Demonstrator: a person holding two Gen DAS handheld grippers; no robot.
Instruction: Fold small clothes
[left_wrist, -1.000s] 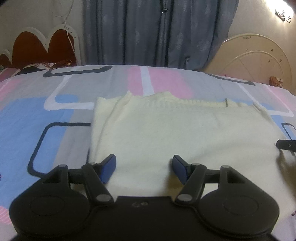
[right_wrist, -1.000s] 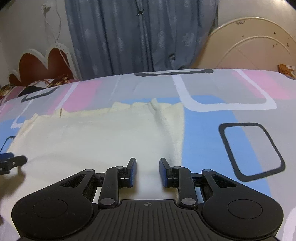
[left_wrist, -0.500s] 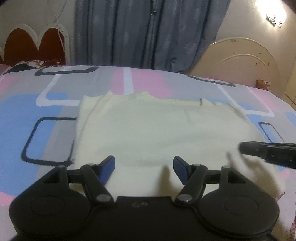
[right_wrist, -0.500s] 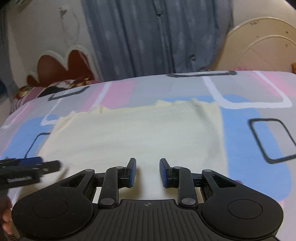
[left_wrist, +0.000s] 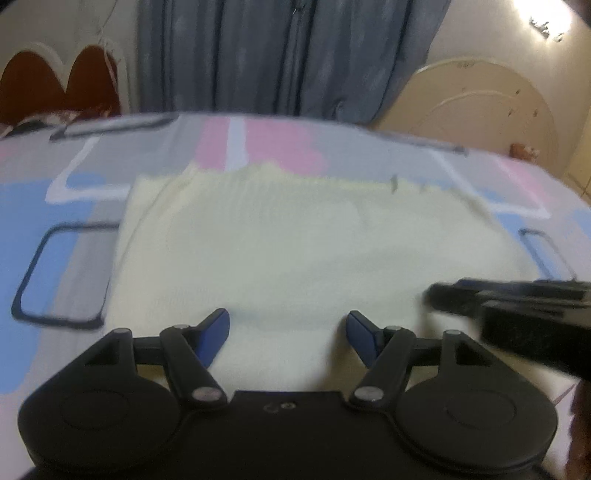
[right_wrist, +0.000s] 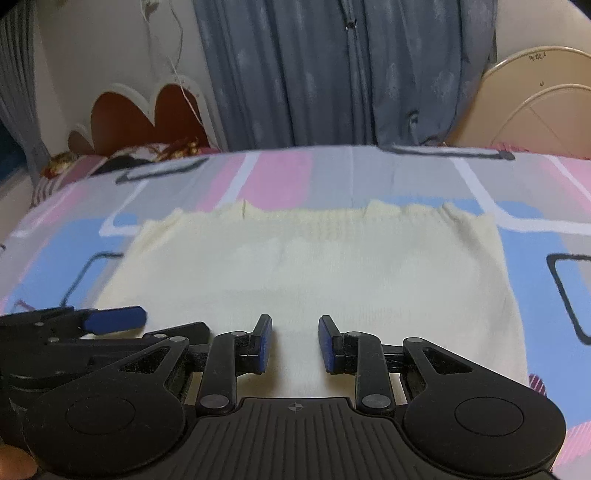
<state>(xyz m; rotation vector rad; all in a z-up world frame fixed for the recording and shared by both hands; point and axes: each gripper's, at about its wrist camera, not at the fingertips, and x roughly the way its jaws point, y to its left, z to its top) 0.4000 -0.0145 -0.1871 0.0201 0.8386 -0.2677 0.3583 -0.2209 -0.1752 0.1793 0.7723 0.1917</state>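
Cream garment (left_wrist: 295, 251) lay flat mid-frame on the patterned bedsheet (left_wrist: 55, 229). Left gripper (left_wrist: 288, 328) stood wide open, holding nothing; right gripper (right_wrist: 294, 343) was partly open, also bare. Both hovered at the near hem. Step, I judged: reaching to grip. Next: pinch the near edge, fold it away.

No lettering, number or brand can be read anywhere; a small mark on the cream headboard (right_wrist: 537, 57), upper right, is blurred.
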